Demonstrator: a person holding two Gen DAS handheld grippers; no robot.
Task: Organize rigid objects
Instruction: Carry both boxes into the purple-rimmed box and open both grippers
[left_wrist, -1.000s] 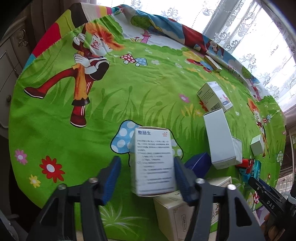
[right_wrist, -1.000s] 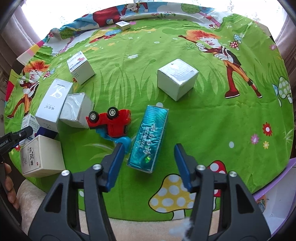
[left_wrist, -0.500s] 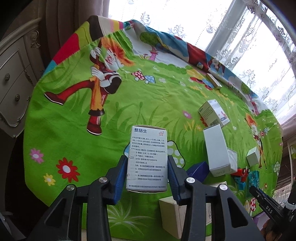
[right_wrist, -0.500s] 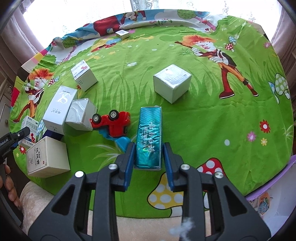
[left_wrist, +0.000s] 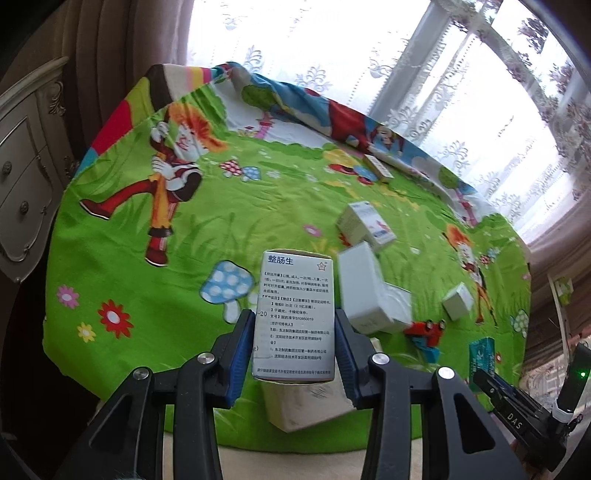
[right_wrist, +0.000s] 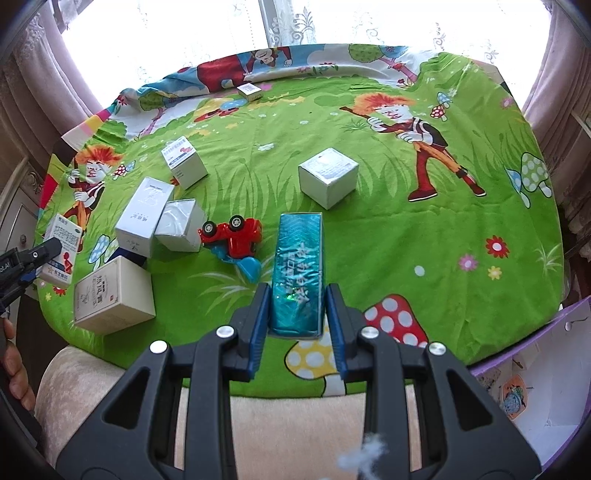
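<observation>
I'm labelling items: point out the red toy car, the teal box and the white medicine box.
red toy car (right_wrist: 236, 236), right wrist view, its underside.
teal box (right_wrist: 297, 273), right wrist view, top face.
white medicine box (left_wrist: 295, 317), left wrist view, printed face.

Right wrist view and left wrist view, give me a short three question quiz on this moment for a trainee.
1. True or false: the right hand-held gripper is shut on the teal box.
2. What does the left hand-held gripper hold?
3. How does the red toy car lie: A upright, B wheels up?

Key: 1 true. 2 the white medicine box with blue print. 3 B.
</observation>
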